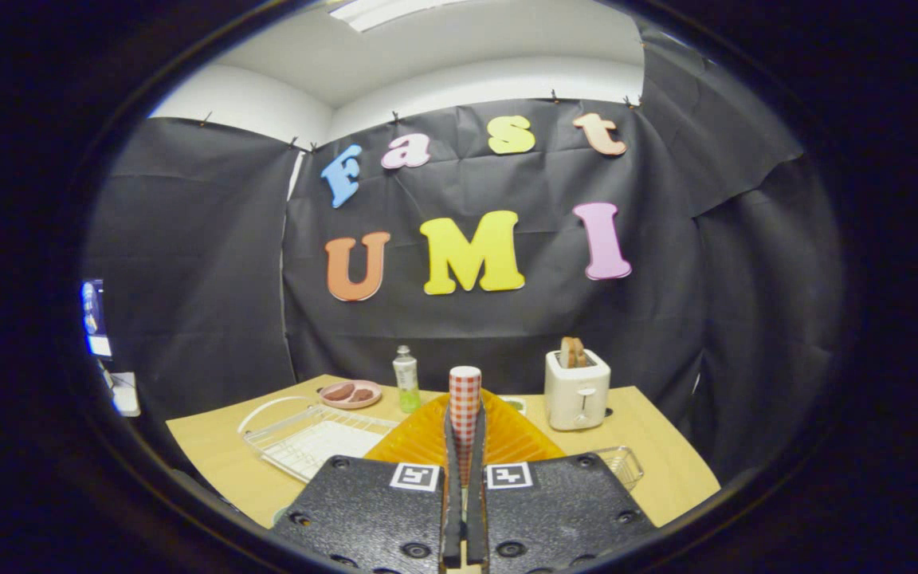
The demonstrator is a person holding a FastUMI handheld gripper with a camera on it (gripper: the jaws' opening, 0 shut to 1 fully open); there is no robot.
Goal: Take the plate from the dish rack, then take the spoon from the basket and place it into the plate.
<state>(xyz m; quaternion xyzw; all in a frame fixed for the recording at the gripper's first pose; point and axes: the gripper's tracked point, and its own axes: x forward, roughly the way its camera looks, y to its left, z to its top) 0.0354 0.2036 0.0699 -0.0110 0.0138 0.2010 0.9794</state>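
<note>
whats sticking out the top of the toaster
Brown slices of toast stand in the toaster slot; their lower parts are hidden inside. The gripper is shut on the spoon.

Gripper (464, 446) body looked rough, pebbled matt plastic w/ paper-like printed tags; its fingers (452, 446) were clamped on a red-checked handle (464, 402), glossy-looking. Orange plate (507, 437) at 12 o'clock of the fingers looked ribbed, shiny, translucent plastic; wire dish rack (300, 438) at 10 o'clock was thin coated metal. Toaster (577, 391) at 1 o'clock was smooth satin plastic, table (212, 454) matt wood-look.
</note>
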